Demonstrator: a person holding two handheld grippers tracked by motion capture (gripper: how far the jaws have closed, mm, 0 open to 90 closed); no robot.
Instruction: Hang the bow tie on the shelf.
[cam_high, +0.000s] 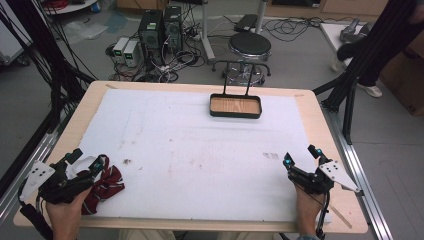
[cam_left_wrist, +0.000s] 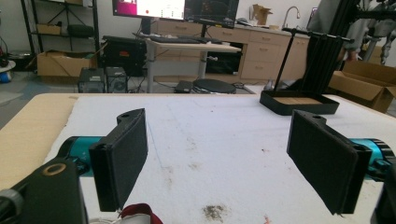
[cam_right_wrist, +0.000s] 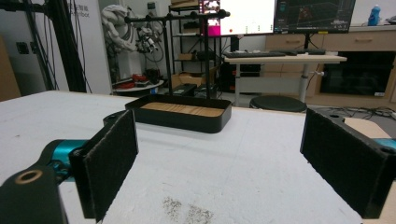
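both left tongs (cam_left_wrist: 217, 163) and right tongs (cam_right_wrist: 238, 163) are held wide apart; a maroon cloth (cam_high: 106, 183) is seen just beside the left.

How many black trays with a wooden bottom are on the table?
1. The black tray stands at the far side of the table, a little right of the middle, with a thin black rack rising from its back edge. It also shows ahead of each gripper.

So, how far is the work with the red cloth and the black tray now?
Nothing looks done: the tray is empty at the table's far edge. Nothing is in hand: both hand-held grippers, left and right, are open. The cloth lies crumpled by the left one. Grasping and moving it are presumably left.
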